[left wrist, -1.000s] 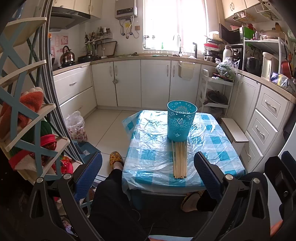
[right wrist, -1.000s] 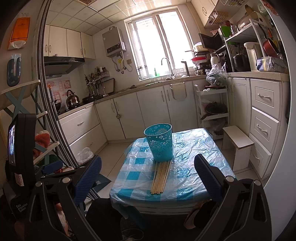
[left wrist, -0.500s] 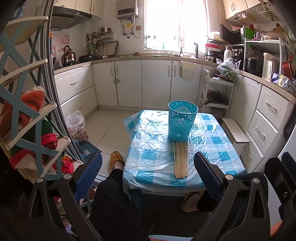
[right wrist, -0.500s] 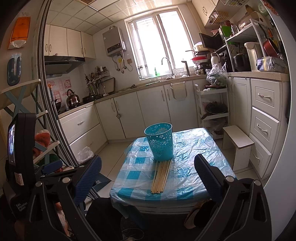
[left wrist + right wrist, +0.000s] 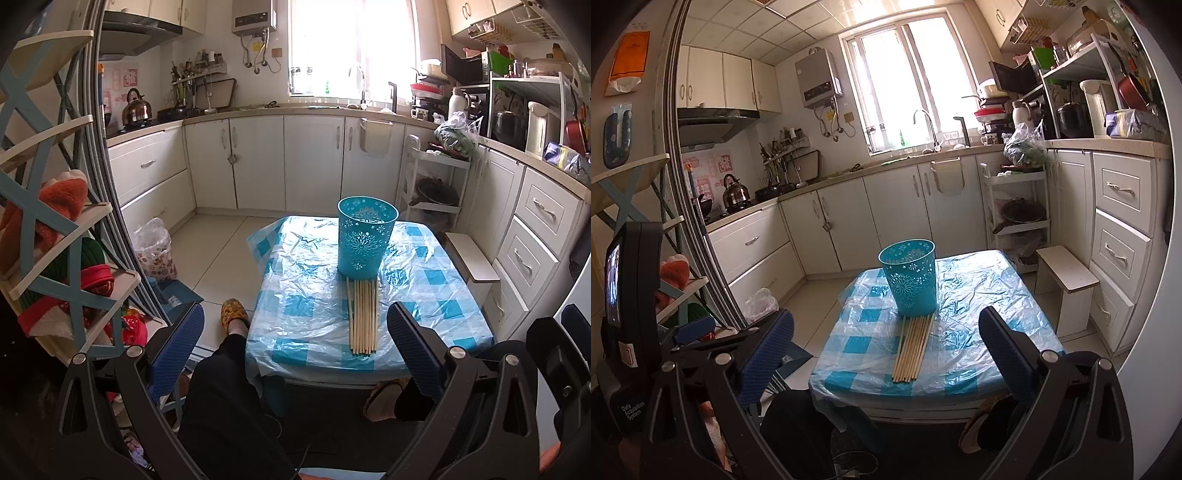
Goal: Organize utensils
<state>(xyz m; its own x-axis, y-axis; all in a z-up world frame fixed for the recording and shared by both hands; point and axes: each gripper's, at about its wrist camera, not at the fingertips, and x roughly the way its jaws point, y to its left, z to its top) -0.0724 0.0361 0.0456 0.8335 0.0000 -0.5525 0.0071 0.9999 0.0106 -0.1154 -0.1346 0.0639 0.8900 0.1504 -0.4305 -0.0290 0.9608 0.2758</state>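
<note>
A row of several wooden chopsticks (image 5: 362, 318) lies flat on a small table with a blue-checked plastic cover (image 5: 295, 306), their far ends touching a teal perforated plastic bucket (image 5: 365, 236) that stands upright. In the right wrist view the chopsticks (image 5: 913, 349) and the bucket (image 5: 911, 280) show the same way. My left gripper (image 5: 295, 343) is open and empty, held back from the table's near edge. My right gripper (image 5: 886, 347) is open and empty, also short of the table.
A person's legs (image 5: 221, 406) are under the table's near side. A shelf rack (image 5: 55, 240) with cloths stands at the left. A white stool (image 5: 1065, 278) and white drawers (image 5: 1119, 236) are at the right. Kitchen cabinets run along the back.
The left wrist view has shifted slightly right and closer to the table. The right gripper has barely moved. Both grippers stay open.
</note>
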